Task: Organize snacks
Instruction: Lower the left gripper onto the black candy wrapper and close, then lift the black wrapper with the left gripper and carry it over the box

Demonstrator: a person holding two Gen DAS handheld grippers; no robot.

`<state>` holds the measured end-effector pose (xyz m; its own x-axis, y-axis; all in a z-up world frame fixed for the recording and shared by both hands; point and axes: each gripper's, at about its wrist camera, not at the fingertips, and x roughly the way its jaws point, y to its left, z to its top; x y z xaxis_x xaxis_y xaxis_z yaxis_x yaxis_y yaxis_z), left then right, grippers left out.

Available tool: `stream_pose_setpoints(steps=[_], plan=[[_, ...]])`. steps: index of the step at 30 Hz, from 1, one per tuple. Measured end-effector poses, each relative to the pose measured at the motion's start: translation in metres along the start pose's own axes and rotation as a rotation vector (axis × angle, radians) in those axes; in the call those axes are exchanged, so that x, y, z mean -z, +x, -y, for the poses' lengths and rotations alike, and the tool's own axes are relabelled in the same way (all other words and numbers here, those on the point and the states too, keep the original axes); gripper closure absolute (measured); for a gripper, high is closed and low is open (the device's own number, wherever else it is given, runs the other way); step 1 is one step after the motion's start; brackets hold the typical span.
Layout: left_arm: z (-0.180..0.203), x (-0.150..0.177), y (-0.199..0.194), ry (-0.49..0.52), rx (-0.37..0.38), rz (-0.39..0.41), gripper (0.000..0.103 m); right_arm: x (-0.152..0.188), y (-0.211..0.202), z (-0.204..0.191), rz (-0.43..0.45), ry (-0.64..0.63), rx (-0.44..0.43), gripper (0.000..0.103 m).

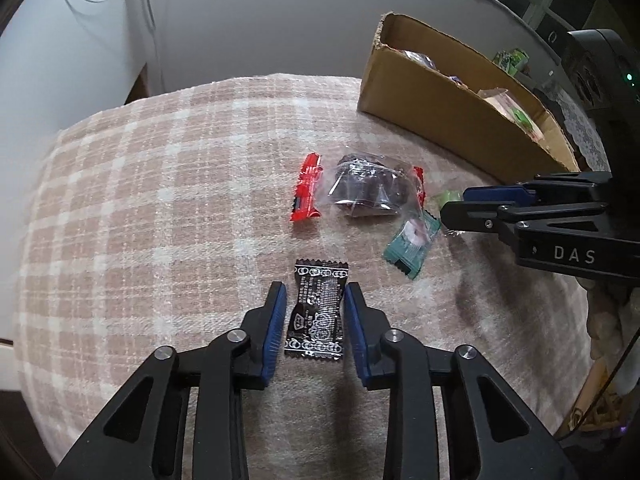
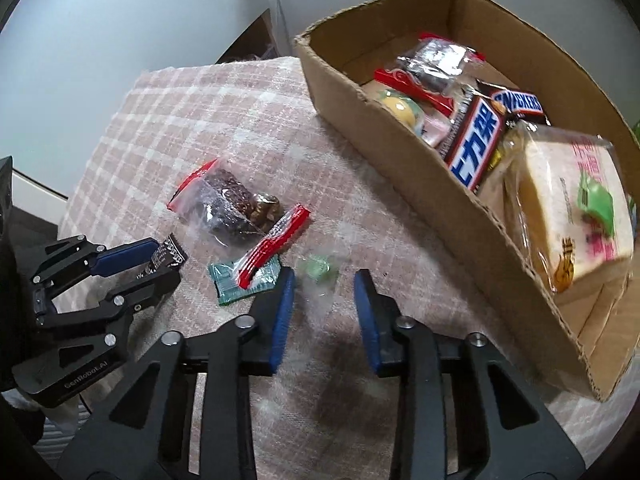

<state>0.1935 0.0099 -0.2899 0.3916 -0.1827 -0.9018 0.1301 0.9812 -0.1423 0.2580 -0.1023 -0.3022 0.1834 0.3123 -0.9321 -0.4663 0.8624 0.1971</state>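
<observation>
On a pink plaid cloth (image 1: 160, 184) my left gripper (image 1: 315, 294) is open, its blue pads either side of a black candy wrapper (image 1: 318, 316); the wrapper also shows in the right wrist view (image 2: 166, 256). My right gripper (image 2: 325, 280) is open around a small green candy in clear wrap (image 2: 318, 270). In the left wrist view, the right gripper (image 1: 454, 204) enters from the right. A clear, red-edged bag of dark snacks (image 1: 368, 190) (image 2: 230, 208) and a teal packet (image 1: 410, 246) (image 2: 244, 280) lie between the grippers. A cardboard box (image 2: 400, 172) (image 1: 440, 108) holds several snacks.
The box holds a Snickers bar (image 2: 480, 136), wrapped bread (image 2: 568, 208) and a clear bag (image 2: 436, 60). The cloth's edge drops off at the far left. A white wall (image 1: 240, 20) stands behind. The left gripper (image 2: 160, 258) shows in the right wrist view.
</observation>
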Motion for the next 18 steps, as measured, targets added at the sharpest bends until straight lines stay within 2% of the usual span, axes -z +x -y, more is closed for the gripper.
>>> stream_pose_setpoints(steps=[3,10,12,18], plan=[[-0.006,0.0,-0.001,-0.023,0.012,-0.001,0.08,-0.004,0.003,-0.006,-0.008,-0.029,0.014,0.08],[-0.009,-0.002,-0.002,-0.037,0.02,0.004,0.081,-0.012,0.01,-0.016,-0.044,-0.101,0.049,0.08],[-0.008,-0.002,-0.003,-0.05,0.026,0.006,0.081,-0.013,0.011,-0.018,-0.041,-0.12,0.057,0.083],[-0.019,0.001,-0.009,-0.084,0.044,0.009,0.081,-0.009,0.005,-0.012,-0.028,-0.086,0.035,0.084]])
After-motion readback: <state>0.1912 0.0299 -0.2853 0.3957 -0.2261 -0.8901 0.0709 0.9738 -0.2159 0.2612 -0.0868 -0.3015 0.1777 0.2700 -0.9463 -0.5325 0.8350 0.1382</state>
